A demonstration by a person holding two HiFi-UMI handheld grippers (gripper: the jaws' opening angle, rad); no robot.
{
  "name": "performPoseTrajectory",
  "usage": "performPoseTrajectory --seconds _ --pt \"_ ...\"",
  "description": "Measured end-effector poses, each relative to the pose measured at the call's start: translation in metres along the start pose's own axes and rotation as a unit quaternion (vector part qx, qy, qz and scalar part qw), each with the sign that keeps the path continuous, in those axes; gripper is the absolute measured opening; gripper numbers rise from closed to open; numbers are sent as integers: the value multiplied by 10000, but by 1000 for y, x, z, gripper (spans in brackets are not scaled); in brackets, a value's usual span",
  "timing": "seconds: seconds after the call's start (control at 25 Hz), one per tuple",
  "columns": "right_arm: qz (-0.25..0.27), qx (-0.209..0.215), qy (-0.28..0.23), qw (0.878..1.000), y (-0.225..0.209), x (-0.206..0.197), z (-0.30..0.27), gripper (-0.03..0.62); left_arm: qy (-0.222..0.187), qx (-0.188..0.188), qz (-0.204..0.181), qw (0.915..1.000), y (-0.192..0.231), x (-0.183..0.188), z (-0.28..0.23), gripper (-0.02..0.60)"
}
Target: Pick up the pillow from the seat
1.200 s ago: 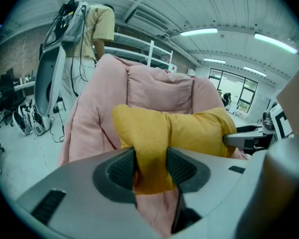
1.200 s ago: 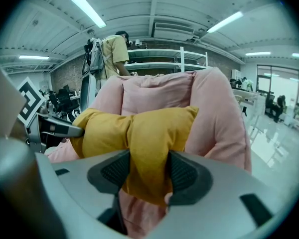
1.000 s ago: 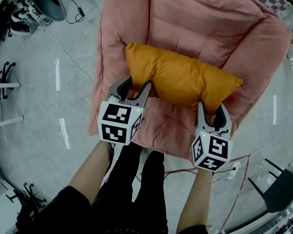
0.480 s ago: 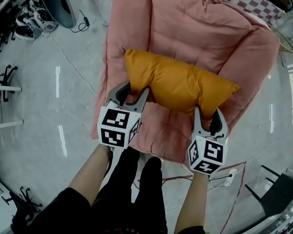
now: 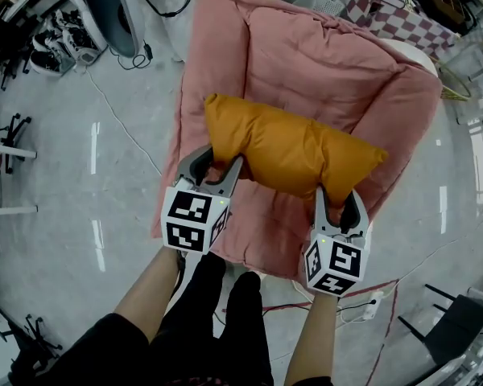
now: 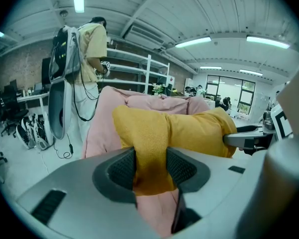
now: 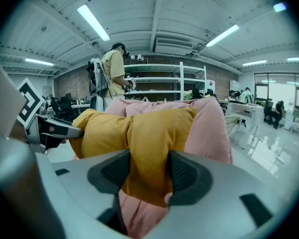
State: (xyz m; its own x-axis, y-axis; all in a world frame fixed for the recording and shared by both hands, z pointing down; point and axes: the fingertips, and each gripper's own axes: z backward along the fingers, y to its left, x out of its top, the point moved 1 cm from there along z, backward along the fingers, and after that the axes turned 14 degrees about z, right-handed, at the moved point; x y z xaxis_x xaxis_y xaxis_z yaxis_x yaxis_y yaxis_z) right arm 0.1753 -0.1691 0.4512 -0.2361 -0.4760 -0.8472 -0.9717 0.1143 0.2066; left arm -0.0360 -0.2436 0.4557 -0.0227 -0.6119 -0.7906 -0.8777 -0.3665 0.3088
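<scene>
Pillow (image 5: pixel 290 147), orange and plump, lies crosswise over a pink padded armchair (image 5: pixel 306 55), gripped near both of its ends along the edge closest to the person. The left gripper (image 5: pixel 220 159) pinches the pillow's left end: in the left gripper view a thick fold of orange fabric is squeezed between its two ribbed pads (image 6: pixel 122 169) and bulges out above them. The right gripper (image 5: pixel 340 203) pinches the right end in the same way, with a fold pressed between its pads (image 7: pixel 183 172). The pillow stretches between the two grippers in front of the backrest, and the pink seat cushion shows below it. It looks raised off that cushion. Around the armchair is a glossy grey floor (image 5: pixel 64 175). Behind the chair a person (image 6: pixel 92 39) stands by white shelves (image 6: pixel 134 71).
</scene>
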Motion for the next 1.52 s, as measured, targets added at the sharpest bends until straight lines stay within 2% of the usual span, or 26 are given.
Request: performPoseTrajectory --seconds 1.08,1.52 --pt "257 -391 -987 9940 -37 129 81 247 -1013 -163 -229 9945 -56 122 85 187" --pt "334 -522 -1270 9900 -49 165 117 247 -1321 -263 -306 9904 -79 155 119 187"
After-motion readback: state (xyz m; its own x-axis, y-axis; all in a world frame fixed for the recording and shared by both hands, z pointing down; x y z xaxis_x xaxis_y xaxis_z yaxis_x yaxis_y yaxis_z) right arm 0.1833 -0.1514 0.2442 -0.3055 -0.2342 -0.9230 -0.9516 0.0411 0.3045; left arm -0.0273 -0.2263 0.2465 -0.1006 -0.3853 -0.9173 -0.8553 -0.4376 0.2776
